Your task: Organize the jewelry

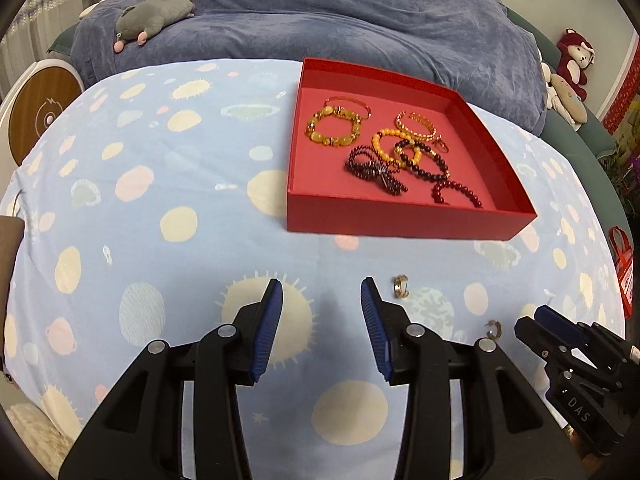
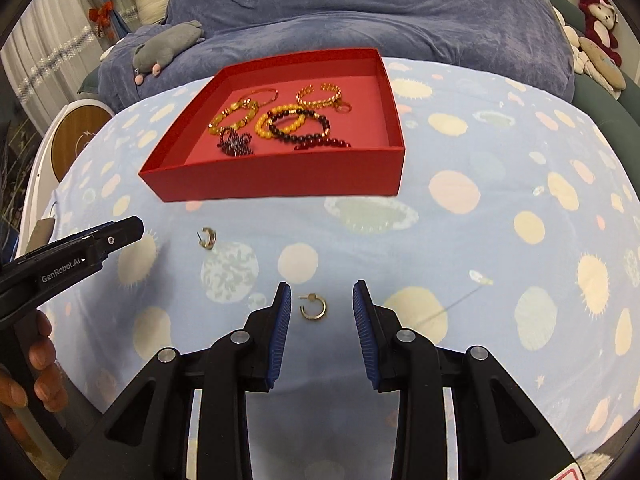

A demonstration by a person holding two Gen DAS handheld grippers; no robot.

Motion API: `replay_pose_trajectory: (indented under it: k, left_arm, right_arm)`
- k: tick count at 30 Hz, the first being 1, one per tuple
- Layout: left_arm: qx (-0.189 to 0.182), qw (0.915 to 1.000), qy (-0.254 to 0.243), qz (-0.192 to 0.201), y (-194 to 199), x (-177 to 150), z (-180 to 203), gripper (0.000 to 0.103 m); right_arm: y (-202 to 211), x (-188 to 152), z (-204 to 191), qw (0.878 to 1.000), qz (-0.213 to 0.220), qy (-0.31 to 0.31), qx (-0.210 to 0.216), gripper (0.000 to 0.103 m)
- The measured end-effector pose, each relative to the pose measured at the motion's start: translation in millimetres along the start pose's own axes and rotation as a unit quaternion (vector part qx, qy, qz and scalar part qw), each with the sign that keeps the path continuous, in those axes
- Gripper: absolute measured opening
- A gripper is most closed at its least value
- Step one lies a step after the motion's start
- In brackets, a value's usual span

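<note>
A red box [image 1: 400, 220] [image 2: 280, 176] sits on the spotted blue cloth and holds several bead bracelets [image 1: 400, 152] [image 2: 288, 124]. Two small gold hoop earrings lie on the cloth in front of it. One earring [image 2: 313, 307] [image 1: 492, 329] lies between the fingers of my right gripper [image 2: 322, 291] [image 1: 528, 322]; the pads stand apart from it, so the gripper is open. The other earring [image 1: 401, 287] [image 2: 208, 237] lies just right of my left gripper [image 1: 322, 292] [image 2: 138, 226], which is open with only cloth between its fingers.
The spotted cloth [image 1: 160, 184] covers a table that drops away at the sides. Behind it lies a blue blanket [image 1: 320, 12] with a grey plush toy [image 1: 156, 12]. More plush toys [image 1: 572, 60] sit far right. A round wooden disc [image 1: 40, 116] stands at left.
</note>
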State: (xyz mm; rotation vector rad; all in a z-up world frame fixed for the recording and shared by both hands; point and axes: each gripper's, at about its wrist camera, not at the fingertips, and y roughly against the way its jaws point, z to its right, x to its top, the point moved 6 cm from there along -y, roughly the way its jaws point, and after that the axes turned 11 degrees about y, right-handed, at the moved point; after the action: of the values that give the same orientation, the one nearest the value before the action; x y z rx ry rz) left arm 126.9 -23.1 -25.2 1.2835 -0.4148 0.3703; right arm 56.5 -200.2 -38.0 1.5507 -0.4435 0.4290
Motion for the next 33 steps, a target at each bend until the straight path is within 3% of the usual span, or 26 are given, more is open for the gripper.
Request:
replay_pose_trajectory:
  k: [3,6,13,22,33]
  left_arm:
    - [0.0,0.9999,0.004,-0.009,-4.8,-11.0,-2.7,0.039]
    - [0.001,0.9999,0.006,-0.013,-7.8,-18.5,-4.3,0.047]
    - [-0.004,0.9998,0.008,-0.018,-11.5,-24.3,-4.7,0.047]
    - [-0.006,0.9997,0.006,-0.021,-14.5,-27.3,-2.8,0.047]
    - [-0.029,0.9993,-0.003,-0.025,-14.0,-27.6,16.9,0.048]
  right_arm:
    - [-8.5,-10.9,-3.9,1.0,-0.008,-0.001,-0.001,0.032]
    - [-16.7,-15.2,-6.0,1.0,-0.014,-0.001,0.001,0.032]
    - [-25.6,-10.2,-7.8,1.0,-0.011,0.005,-0.002,0.032]
    - [-26.1,-9.9,-13.9,0.999,-0.01,0.028,-0.013,0.016]
    - [-18.8,-12.0,-6.4,1.0,-0.009,0.003,-0.009,0.016]
